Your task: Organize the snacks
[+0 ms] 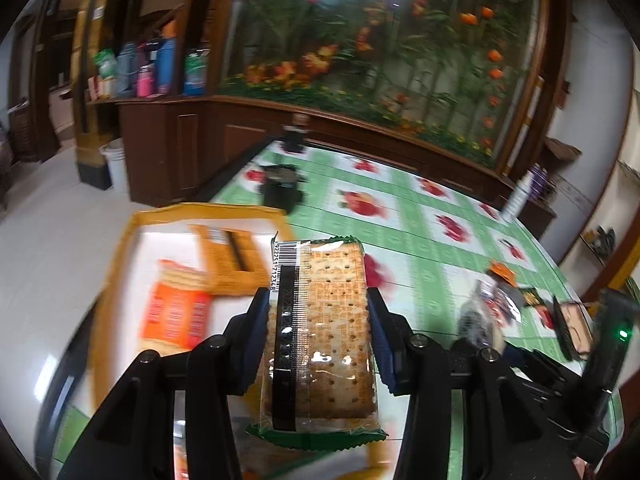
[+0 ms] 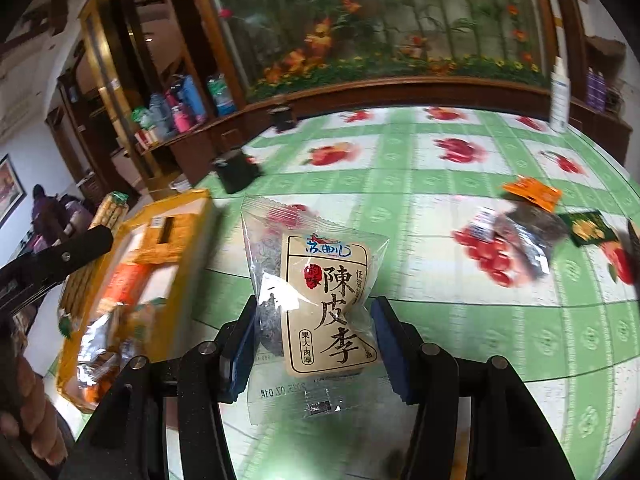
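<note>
My left gripper [image 1: 318, 296] is shut on a clear cracker packet [image 1: 336, 320] with green ends, held above the near side of a yellow-rimmed tray [image 1: 120, 248]. In the tray lie an orange packet [image 1: 176, 316] and a yellow-orange packet [image 1: 232, 264]. My right gripper [image 2: 315, 300] is shut on a clear plum packet [image 2: 324, 300] with a beige label, over the tablecloth just right of the tray [image 2: 192, 248]. One finger of the left gripper [image 2: 80, 246] shows at the left of the right wrist view, with the cracker packet [image 2: 112, 208] edge-on.
Loose snacks lie at the table's right: an orange packet [image 2: 532, 192], dark packets [image 2: 520, 240], a green-black packet [image 2: 588, 228]. Two black objects [image 2: 236, 170] [image 2: 282, 118] and a white bottle [image 2: 559, 96] stand at the back. A wooden cabinet [image 1: 180, 152] lies beyond. A hand [image 2: 36, 420] shows lower left.
</note>
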Tool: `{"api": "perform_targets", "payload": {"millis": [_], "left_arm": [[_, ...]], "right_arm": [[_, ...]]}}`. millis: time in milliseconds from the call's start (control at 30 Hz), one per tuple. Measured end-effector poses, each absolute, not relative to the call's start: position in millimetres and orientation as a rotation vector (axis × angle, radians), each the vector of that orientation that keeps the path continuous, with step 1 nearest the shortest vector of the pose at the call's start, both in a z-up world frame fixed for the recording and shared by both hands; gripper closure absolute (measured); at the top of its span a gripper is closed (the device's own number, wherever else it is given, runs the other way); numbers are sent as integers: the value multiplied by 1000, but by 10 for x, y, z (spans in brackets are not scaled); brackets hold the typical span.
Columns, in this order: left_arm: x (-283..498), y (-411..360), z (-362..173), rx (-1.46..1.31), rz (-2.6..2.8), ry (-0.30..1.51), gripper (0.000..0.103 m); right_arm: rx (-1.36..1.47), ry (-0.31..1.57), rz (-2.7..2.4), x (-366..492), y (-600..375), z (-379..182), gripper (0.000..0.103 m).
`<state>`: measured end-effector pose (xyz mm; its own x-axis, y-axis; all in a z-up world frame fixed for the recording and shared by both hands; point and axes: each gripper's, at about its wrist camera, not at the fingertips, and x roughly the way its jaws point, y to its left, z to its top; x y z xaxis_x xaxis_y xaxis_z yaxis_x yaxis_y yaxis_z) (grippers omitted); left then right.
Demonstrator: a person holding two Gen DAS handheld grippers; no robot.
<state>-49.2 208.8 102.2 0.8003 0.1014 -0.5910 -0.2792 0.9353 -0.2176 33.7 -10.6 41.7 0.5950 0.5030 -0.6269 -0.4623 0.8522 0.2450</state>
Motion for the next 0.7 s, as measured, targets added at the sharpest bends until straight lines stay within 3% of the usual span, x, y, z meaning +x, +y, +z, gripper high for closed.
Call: {"api": "perform_targets", "payload": {"millis": [233, 700], "left_arm": [[-518, 2636, 930, -344, 305, 649, 57], [-201, 3291, 685, -434, 386, 778, 57]], "right_arm": [[-4, 671, 671, 80, 441, 571, 44], [-178, 733, 810, -37, 1528, 483, 43]]}}
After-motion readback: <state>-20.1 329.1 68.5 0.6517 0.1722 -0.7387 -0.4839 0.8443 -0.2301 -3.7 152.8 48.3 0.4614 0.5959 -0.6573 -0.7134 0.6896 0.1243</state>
